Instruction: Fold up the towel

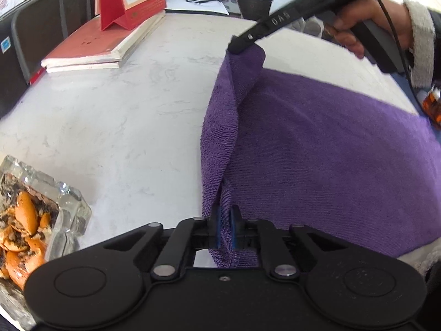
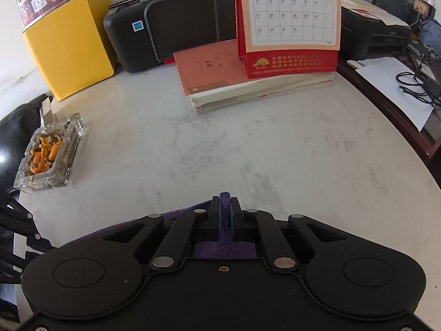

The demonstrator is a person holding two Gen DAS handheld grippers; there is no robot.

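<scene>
A purple towel [image 1: 317, 149] lies on the white marble table [image 1: 132, 115], its left edge lifted off the surface. My left gripper [image 1: 225, 215] is shut on the near corner of that edge. In the left wrist view my right gripper [image 1: 244, 42], held by a hand [image 1: 366, 24], pinches the far corner and holds it up. In the right wrist view the right gripper [image 2: 226, 207] is shut on a fold of the towel [image 2: 224, 244], whose purple cloth shows between and below the pads.
A glass ashtray [image 2: 48, 155] filled with orange peel [image 1: 24, 220] sits at the table's left edge. A stack of books [image 2: 248, 82] with a red desk calendar [image 2: 289, 27] stands at the back. A printer [image 2: 165, 27] and yellow box [image 2: 69, 47] lie beyond.
</scene>
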